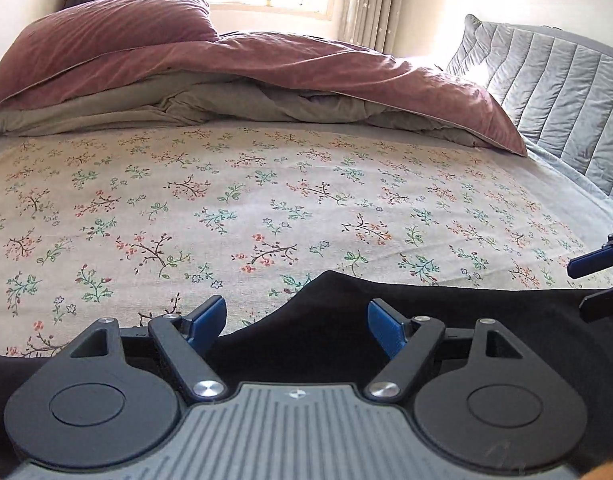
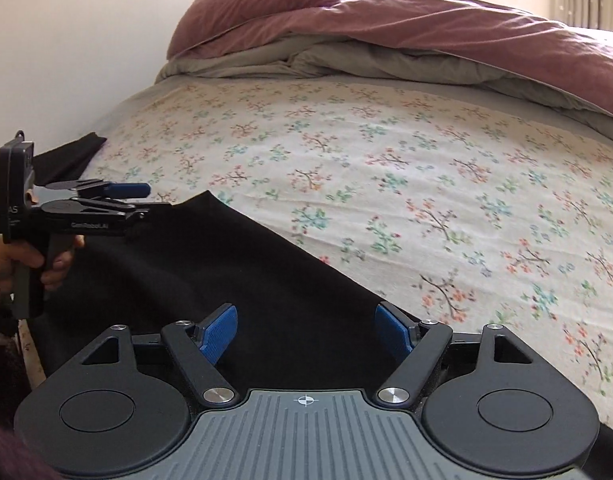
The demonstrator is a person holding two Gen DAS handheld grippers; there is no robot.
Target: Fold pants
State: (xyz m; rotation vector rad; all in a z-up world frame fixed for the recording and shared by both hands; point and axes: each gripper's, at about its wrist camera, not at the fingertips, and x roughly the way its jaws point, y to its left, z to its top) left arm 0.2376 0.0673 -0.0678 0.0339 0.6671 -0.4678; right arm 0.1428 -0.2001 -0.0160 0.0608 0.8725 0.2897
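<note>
A bed with a flowered sheet [image 1: 266, 184] fills the room, a rumpled quilt [image 1: 266, 60] at its far side. One pair of black pants [image 2: 210, 280] lies along the near edge, its long axis running left to right. Both the left gripper [image 1: 296, 320] and the right gripper [image 2: 306, 328] hang directly over it, fingers apart, equally near.
</note>
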